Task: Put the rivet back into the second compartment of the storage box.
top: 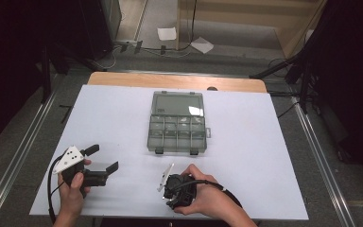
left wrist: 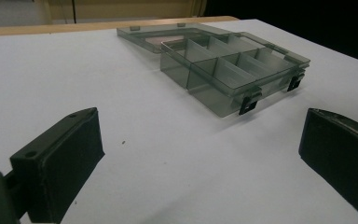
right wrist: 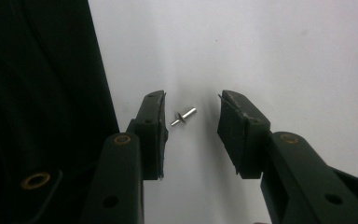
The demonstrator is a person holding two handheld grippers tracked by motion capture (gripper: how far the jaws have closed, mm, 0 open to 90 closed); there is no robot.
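Straddling small metal pin (right wrist: 183, 116), unclamped right gripper (right wrist: 191, 116)

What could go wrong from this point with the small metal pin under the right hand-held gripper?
The small metal pin lies flat on the white table between the open jaws of the right hand-held gripper, nearer one pad; closing might push or flick it aside instead of gripping it. It also sits close to the table's near edge, so a slip could send it off. Carrying something so tiny to the open compartment box risks dropping it.
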